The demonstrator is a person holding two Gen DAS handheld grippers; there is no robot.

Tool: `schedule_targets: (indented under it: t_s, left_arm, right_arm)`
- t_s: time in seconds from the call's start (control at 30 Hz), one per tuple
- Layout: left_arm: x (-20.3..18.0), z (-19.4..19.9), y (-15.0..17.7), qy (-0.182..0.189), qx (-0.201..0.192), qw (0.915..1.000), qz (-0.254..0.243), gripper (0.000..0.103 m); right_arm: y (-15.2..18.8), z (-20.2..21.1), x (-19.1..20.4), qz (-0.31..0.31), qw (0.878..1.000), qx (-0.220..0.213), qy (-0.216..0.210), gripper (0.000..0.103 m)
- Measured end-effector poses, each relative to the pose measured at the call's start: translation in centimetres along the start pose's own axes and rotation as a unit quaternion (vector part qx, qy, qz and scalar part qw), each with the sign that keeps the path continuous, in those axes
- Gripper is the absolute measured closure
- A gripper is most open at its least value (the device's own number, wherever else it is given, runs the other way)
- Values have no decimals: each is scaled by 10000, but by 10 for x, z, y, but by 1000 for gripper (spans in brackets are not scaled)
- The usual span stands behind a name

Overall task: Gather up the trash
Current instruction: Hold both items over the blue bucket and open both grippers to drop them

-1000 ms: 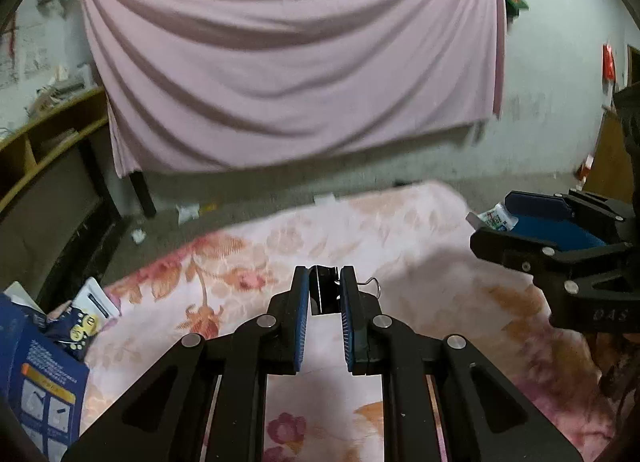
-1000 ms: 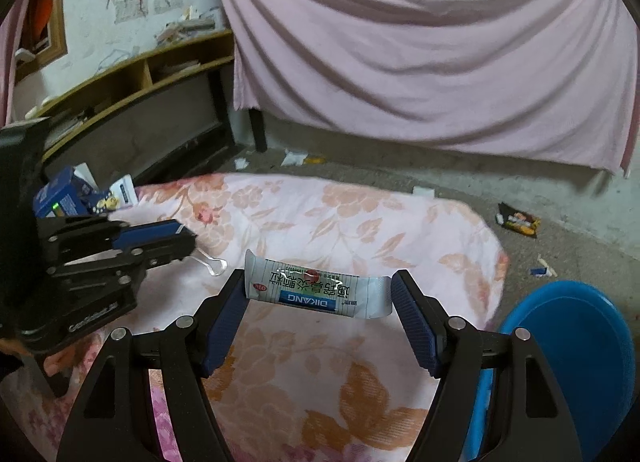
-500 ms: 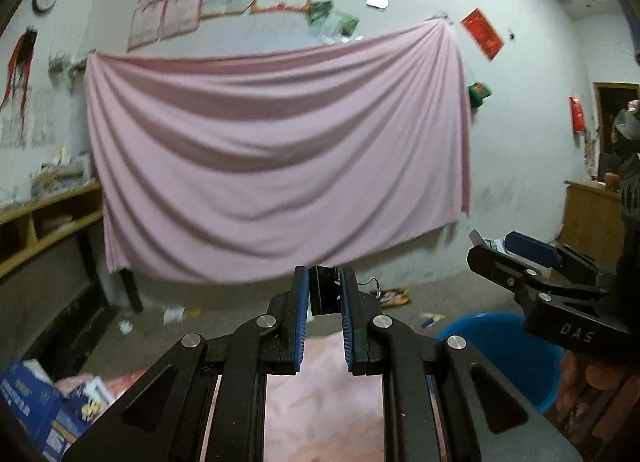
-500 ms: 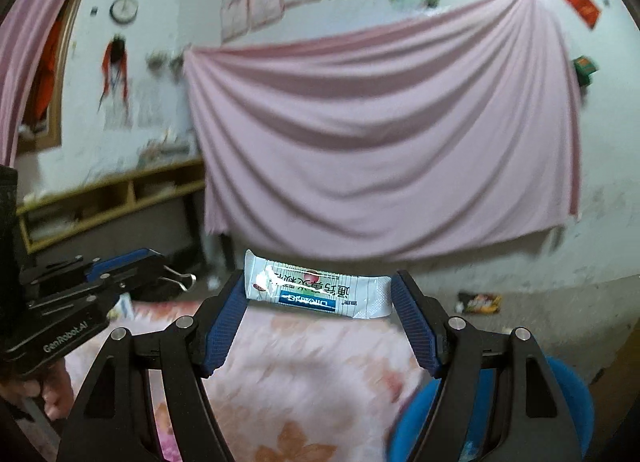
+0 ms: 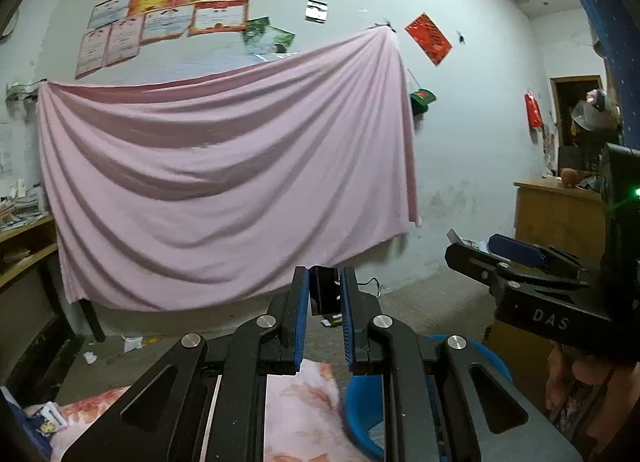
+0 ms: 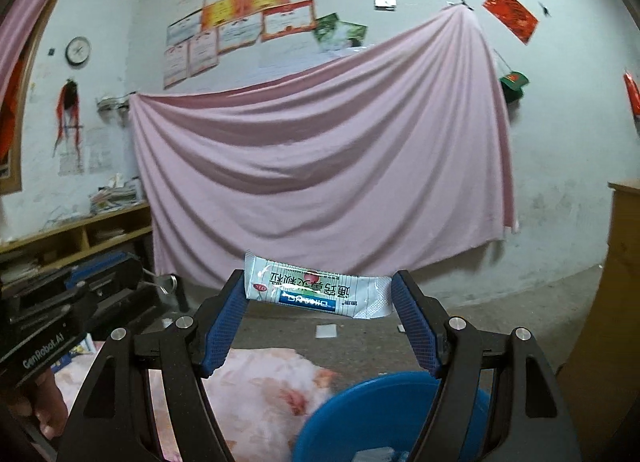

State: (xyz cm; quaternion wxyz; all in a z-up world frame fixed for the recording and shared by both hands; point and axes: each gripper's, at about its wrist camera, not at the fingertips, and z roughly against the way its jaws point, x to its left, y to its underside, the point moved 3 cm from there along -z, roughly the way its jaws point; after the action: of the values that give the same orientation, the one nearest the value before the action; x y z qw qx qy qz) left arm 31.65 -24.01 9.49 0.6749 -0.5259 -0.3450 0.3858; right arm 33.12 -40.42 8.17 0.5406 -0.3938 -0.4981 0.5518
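Pink draped cloth (image 6: 320, 165) fills the wall behind us. Our right gripper (image 6: 318, 300) holds a flat, crinkled foil sachet (image 6: 316, 292) lengthwise, its jaws spread wide against the sealed ends. It hangs above the round blue plastic basin (image 6: 360, 414). Our left gripper (image 5: 324, 294) has its jaws narrowed on a small black binder clip (image 5: 323, 289) with wire handles. Below lies a soft floral quilt (image 5: 296, 410).

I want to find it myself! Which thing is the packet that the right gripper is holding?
Find the big pink sheet hanging on the wall. Just below it, the right gripper pinches a flat packet end to end between its blue fingers. It is pale white-green with a blue label strip and printed characters, unlike the black clip in the left gripper.
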Motion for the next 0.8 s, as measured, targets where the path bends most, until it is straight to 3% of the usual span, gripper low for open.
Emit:
schedule_targets:
  t_s: [0.33, 0.8]
  left_arm:
    - [-36, -31, 7, 216, 334, 9992, -27, 91]
    - [-48, -70, 29, 559, 1231, 9902, 347, 90]
  right_arm:
    - [9, 0, -49, -353, 9980, 438, 277, 30]
    - [34, -19, -71, -645, 9898, 1245, 267, 30]
